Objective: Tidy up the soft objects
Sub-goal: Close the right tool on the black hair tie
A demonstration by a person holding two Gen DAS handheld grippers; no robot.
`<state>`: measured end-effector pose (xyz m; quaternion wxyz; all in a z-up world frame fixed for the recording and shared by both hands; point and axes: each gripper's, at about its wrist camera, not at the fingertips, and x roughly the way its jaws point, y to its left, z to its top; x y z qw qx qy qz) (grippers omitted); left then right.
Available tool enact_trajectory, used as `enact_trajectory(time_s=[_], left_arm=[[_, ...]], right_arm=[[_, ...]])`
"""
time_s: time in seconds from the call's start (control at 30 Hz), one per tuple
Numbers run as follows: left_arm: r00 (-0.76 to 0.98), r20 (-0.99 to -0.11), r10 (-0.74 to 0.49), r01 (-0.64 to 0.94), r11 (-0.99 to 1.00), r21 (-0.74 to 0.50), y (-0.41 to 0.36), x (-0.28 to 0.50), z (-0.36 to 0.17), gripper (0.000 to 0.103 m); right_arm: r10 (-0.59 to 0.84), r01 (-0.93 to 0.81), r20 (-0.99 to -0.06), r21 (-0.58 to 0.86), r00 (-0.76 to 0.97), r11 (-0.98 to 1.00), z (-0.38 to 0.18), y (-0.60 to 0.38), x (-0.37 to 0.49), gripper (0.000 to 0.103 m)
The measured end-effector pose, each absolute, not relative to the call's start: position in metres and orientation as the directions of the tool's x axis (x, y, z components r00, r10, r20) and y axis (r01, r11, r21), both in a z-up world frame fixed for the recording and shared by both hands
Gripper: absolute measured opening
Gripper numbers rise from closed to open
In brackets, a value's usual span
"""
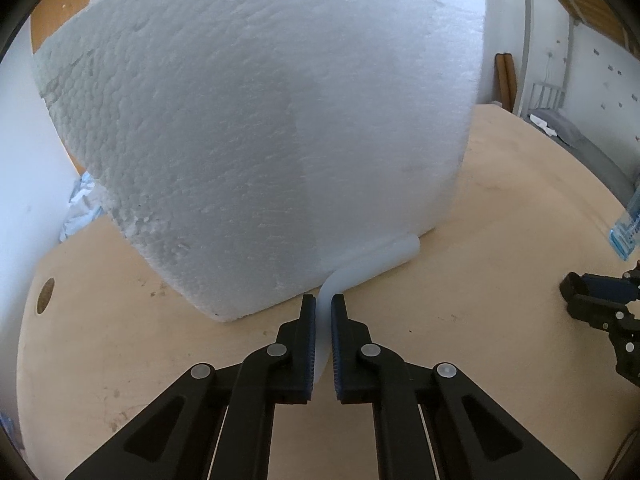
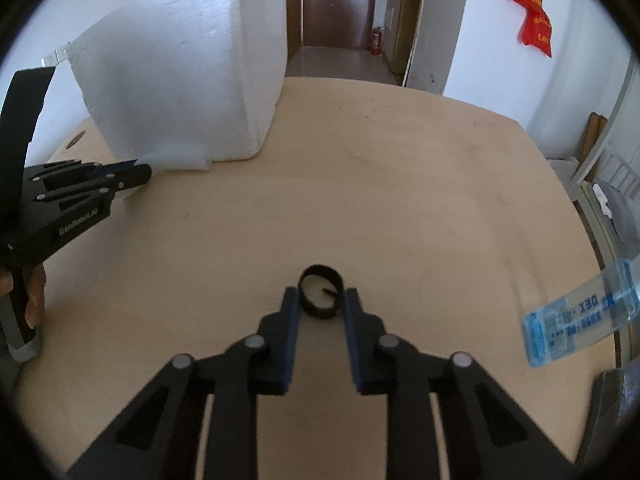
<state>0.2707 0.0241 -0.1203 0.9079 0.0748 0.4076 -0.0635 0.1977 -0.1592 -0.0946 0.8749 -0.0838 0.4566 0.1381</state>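
Observation:
A big white styrofoam block stands on the wooden table. A thin white foam sheet curls out from under its near edge. My left gripper is shut on the end of this sheet. In the right wrist view the block is at the far left, with the left gripper at the sheet. My right gripper is shut on a black rolled strap loop just above the table. The right gripper also shows at the right edge of the left wrist view.
A blue and clear label strip hangs at the right, also seen in the left wrist view. The table has a round cable hole at the left. Crumpled plastic lies behind the block. A doorway is beyond the table.

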Motion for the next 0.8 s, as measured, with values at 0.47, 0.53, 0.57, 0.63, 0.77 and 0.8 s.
enact_trajectory(time_s=[0.47,0.53,0.57,0.63,0.77,0.8], left_arm=[[0.691,-0.72,-0.071,0.187,0.979,0.083,0.029,0.245,-0.1,0.007],[0.692,-0.718,-0.072,0.184,0.98,0.08,0.029,0.24,-0.097,0.007],[0.695,-0.715,-0.075,0.183,0.98,0.075,0.029,0.237,-0.095,0.007],[0.701,-0.709,-0.081,0.183,0.981,0.069,0.029,0.231,-0.09,0.007],[0.708,-0.7,-0.096,0.187,0.981,0.055,0.029,0.216,-0.079,0.007],[0.711,-0.696,-0.098,0.188,0.981,0.054,0.029,0.212,-0.077,0.007]], right_arm=[[0.206,-0.324,-0.802,0.016,0.561,0.946,-0.085,-0.162,0.189,0.019],[0.212,-0.325,-0.8,0.023,0.561,0.946,-0.083,-0.163,0.187,0.019],[0.214,-0.322,-0.796,0.026,0.566,0.946,-0.08,-0.165,0.186,0.019],[0.221,-0.33,-0.788,0.025,0.574,0.944,-0.077,-0.164,0.181,0.019],[0.232,-0.33,-0.779,0.035,0.582,0.943,-0.069,-0.165,0.173,0.019],[0.235,-0.332,-0.774,0.034,0.588,0.943,-0.067,-0.164,0.17,0.019]])
